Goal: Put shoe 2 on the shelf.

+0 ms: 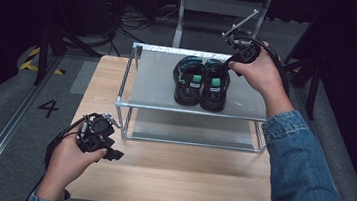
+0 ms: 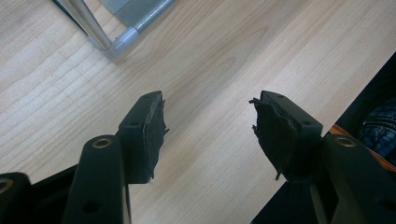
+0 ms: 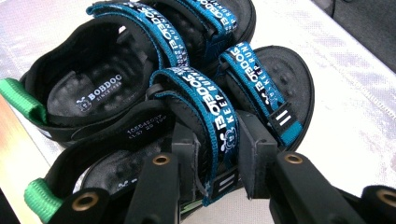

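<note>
Pair of black sandals with blue woven straps (image 1: 201, 83), side by side on the metal two-tier rack's (image 1: 158, 86) top shelf. Right gripper (image 3: 219, 156) pinches one sandal's blue strap (image 3: 212, 107). Left gripper (image 2: 210, 126) spread wide, holding nothing, over the light wooden table (image 2: 210, 60).

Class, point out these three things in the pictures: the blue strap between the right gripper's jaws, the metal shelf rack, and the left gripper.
blue strap (image 3: 219, 140), right gripper view, on its lettered face.
metal shelf rack (image 1: 154, 85), high view, bare top shelf.
left gripper (image 2: 210, 123), left gripper view, midway between its fingertips.
</note>
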